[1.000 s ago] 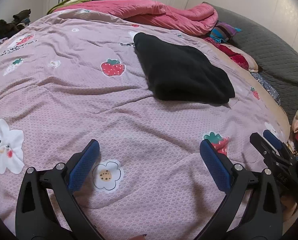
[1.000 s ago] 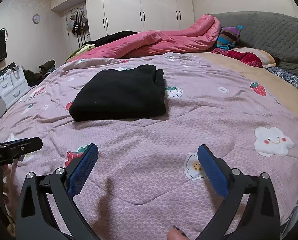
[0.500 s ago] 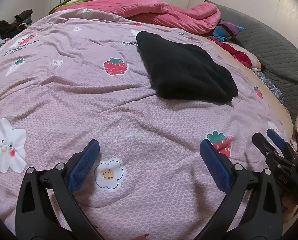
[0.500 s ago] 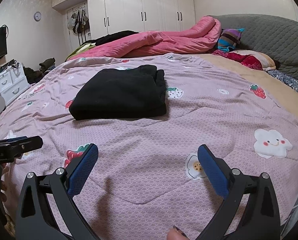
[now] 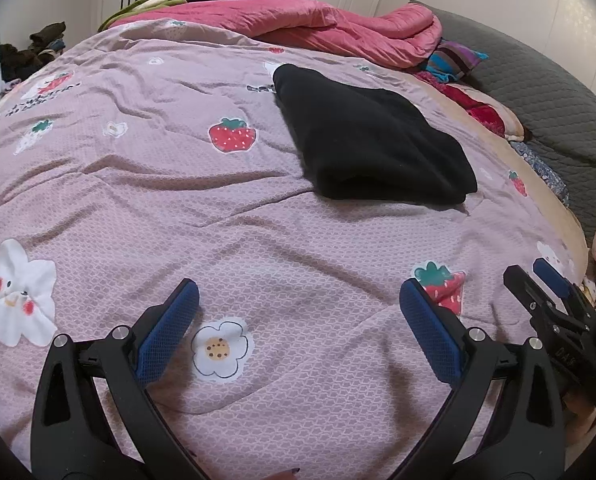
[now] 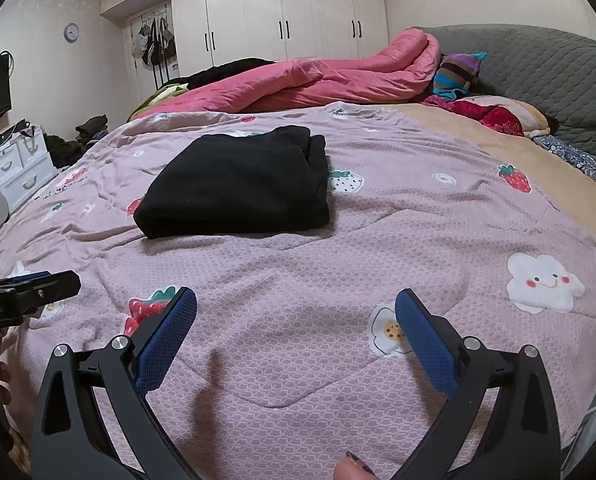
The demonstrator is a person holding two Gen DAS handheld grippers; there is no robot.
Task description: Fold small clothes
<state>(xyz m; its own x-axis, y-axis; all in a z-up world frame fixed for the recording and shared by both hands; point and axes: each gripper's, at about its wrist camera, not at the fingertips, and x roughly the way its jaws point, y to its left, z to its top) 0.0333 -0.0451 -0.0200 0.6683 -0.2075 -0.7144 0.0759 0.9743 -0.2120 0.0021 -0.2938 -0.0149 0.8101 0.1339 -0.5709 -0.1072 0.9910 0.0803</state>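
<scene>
A folded black garment (image 5: 374, 144) lies on the bed's quilt (image 5: 178, 200), at about one o'clock from the left hand-held gripper (image 5: 298, 320) and eleven o'clock from the right hand-held gripper (image 6: 296, 328). Both hover above the quilt with jaws spread wide, holding nothing. A pink duvet (image 6: 318, 84) is heaped beyond the garment.

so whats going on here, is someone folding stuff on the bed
A person holds a gripper in each hand over a bed with a pink cartoon-print quilt. A black garment lies folded on the quilt ahead of them. The left gripper and the right gripper are both open and empty, clear of the garment. So the fold looks done, and nothing is being handled now.
</scene>
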